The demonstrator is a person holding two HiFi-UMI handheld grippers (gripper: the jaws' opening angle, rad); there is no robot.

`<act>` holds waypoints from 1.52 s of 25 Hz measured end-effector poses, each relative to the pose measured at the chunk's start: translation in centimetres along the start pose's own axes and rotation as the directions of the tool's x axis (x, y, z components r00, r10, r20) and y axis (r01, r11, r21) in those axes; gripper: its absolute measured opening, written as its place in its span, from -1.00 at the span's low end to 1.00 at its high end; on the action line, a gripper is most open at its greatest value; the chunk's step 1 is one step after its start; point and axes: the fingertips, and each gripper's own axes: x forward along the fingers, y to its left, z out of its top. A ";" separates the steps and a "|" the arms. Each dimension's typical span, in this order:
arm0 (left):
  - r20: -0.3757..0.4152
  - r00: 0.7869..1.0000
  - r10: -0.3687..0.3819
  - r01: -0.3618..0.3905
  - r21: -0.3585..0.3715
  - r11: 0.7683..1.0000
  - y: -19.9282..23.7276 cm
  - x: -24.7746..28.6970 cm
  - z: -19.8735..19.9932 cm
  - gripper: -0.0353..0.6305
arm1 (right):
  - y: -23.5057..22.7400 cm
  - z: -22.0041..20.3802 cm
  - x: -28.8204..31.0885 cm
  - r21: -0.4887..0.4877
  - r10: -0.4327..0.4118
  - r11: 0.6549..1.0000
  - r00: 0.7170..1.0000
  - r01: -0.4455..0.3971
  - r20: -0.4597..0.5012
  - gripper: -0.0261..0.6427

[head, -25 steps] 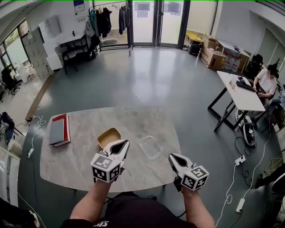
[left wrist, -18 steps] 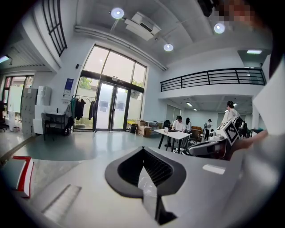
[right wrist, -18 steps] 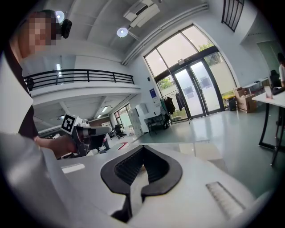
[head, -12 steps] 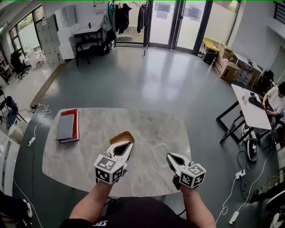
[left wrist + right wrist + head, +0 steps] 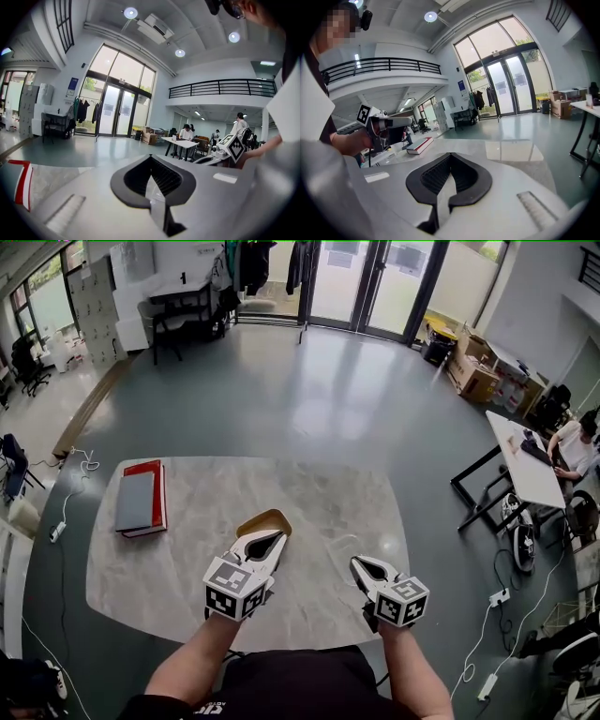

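We hold the left gripper (image 5: 270, 540) and right gripper (image 5: 366, 565) pressed shut and empty, with the tan tray (image 5: 261, 518) just past the left tips at twelve o'clock; it's probably light, stiff and shallow, so we'd pinch its thin rim.

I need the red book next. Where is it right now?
The head view shows the red book at the table's left end, under a grey notebook, left of the tan tray and the left tongs.
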 end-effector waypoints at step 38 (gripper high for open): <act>-0.040 0.996 0.086 -0.089 -0.081 0.993 1.6 3.6 -1.7 -0.88 | -8.3 -14.4 9.7 -0.077 -0.021 0.997 0.820 -0.027 -0.572 -0.46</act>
